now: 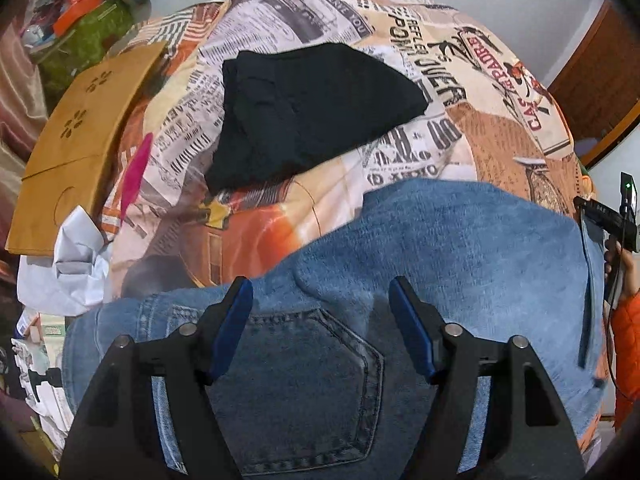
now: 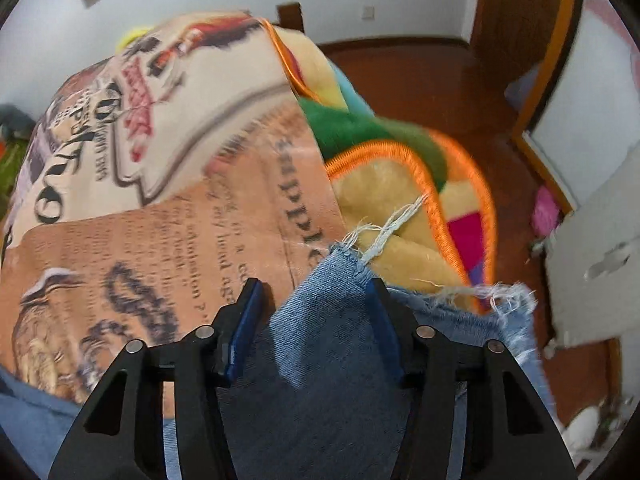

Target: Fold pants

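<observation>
Blue denim pants (image 1: 460, 248) lie on a bed with a newspaper-print cover (image 1: 280, 32). In the left wrist view my left gripper (image 1: 320, 292) is open, its jaws wide apart above the back pocket (image 1: 296, 384) at the waist end. In the right wrist view my right gripper (image 2: 314, 292) is open over the frayed hem of a pant leg (image 2: 332, 320), and the denim lies between its fingers. The right gripper also shows at the far right edge of the left wrist view (image 1: 612, 220).
A folded black garment (image 1: 316, 112) lies farther up the bed. A brown paper bag (image 1: 80, 132) and crumpled white paper (image 1: 76, 264) sit at the left. A colourful fleece blanket (image 2: 400, 168) hangs at the bed's right edge above a wooden floor (image 2: 440, 92).
</observation>
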A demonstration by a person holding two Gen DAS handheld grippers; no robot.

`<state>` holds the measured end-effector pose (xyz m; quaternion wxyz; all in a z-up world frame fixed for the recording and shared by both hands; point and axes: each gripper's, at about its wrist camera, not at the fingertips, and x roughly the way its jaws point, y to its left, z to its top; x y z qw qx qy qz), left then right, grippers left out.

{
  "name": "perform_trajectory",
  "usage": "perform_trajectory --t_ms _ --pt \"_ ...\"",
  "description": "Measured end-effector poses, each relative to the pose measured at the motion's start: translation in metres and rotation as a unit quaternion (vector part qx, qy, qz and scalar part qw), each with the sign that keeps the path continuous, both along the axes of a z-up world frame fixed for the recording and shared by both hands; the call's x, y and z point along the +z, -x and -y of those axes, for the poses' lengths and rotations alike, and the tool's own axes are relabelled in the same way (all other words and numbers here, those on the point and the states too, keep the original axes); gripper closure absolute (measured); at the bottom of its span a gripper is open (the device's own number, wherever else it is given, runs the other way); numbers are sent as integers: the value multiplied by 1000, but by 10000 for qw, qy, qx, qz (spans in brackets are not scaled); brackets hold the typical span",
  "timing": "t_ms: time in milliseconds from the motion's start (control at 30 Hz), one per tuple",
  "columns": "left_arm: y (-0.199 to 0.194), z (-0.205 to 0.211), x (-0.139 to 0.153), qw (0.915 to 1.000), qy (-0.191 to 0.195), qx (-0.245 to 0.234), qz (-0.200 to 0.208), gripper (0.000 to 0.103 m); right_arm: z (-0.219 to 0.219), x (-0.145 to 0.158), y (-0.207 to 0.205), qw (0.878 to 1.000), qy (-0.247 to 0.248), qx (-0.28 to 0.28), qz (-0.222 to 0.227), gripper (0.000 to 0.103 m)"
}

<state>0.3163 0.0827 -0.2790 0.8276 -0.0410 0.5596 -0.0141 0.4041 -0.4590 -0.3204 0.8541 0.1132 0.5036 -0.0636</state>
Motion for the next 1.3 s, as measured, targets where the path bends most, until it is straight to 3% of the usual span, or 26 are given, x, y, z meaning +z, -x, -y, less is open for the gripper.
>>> perform_trajectory --t_ms 200,333,467,633,933,1000,1100,1300 --pt "4 7 0 9998 -166 -54 -34 31 7 -1 12 9997 18 -133 192 75" --pt "12 12 9 9999 -160 -63 10 31 6 6 15 9997 51 15 228 96" --pt "24 18 19 9995 -275 -146 69 30 14 31 27 9986 -17 47 519 96" --pt "41 26 26 9994 -281 -214 42 23 44 86 61 9934 -260 -80 1119 97" --pt "72 63 6 9965 -377 -662 -338 21 57 179 106 9752 -288 121 2191 97" --pt "80 71 7 9956 -624 -685 -165 21 57 179 111 9743 -248 153 2233 97" --pt "86 74 8 9957 -633 -658 -162 21 64 161 114 9783 -263 111 2054 97" --pt "90 66 4 9976 -406 -520 -219 17 84 86 127 9912 -418 -94 1252 97"
